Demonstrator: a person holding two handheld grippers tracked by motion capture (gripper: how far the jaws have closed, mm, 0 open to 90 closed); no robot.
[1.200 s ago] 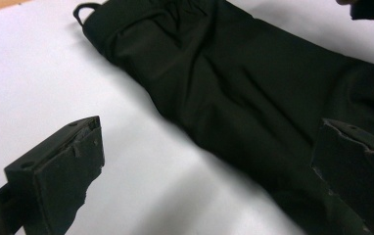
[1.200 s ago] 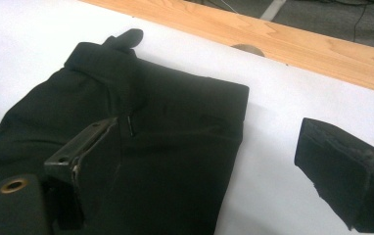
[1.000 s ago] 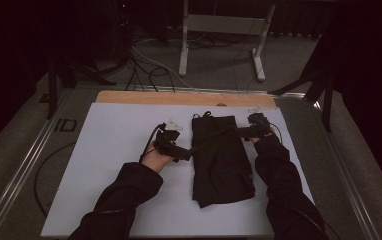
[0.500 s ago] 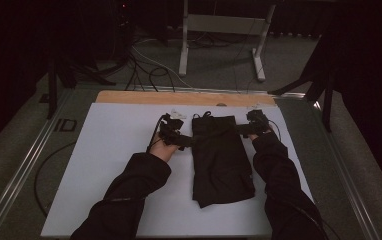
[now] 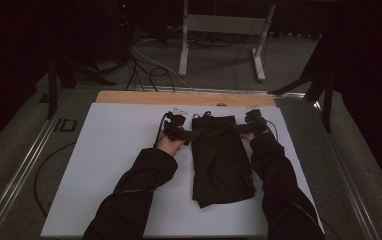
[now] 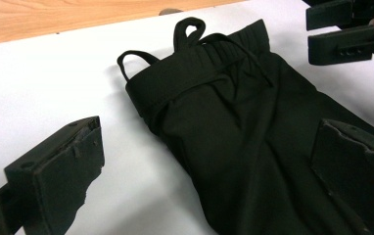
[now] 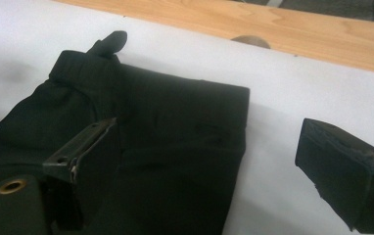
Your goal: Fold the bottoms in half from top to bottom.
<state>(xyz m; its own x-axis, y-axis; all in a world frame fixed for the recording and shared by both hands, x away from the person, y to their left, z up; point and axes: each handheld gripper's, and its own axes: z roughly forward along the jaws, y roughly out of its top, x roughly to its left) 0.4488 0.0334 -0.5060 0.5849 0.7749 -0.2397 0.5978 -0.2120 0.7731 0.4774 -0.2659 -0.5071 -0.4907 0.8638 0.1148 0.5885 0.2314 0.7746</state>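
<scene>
A black folded garment (image 5: pixel 220 159) with a drawstring waistband lies lengthwise on the white table (image 5: pixel 104 165), waistband at the far end. My left gripper (image 5: pixel 188 135) sits at the waistband's left edge and my right gripper (image 5: pixel 241 129) at its right edge. In the left gripper view the garment (image 6: pixel 244 127) lies between the wide-open jaws of the left gripper (image 6: pixel 204 171), with drawstring loops (image 6: pixel 185 29) beyond; the right gripper (image 6: pixel 344 36) shows at top right. In the right gripper view the right gripper (image 7: pixel 209 166) stands open around the garment's corner (image 7: pixel 185 137).
A wooden strip (image 5: pixel 179 97) runs along the table's far edge. Beyond it, a metal stand (image 5: pixel 221 27) and loose cables (image 5: pixel 149 67) lie on the floor. A cable (image 5: pixel 41 175) loops off the table's left side. Metal rails border both sides.
Both hands have slid away from the person along the garment's sides, toward its waistband end. The garment has stayed in place.
</scene>
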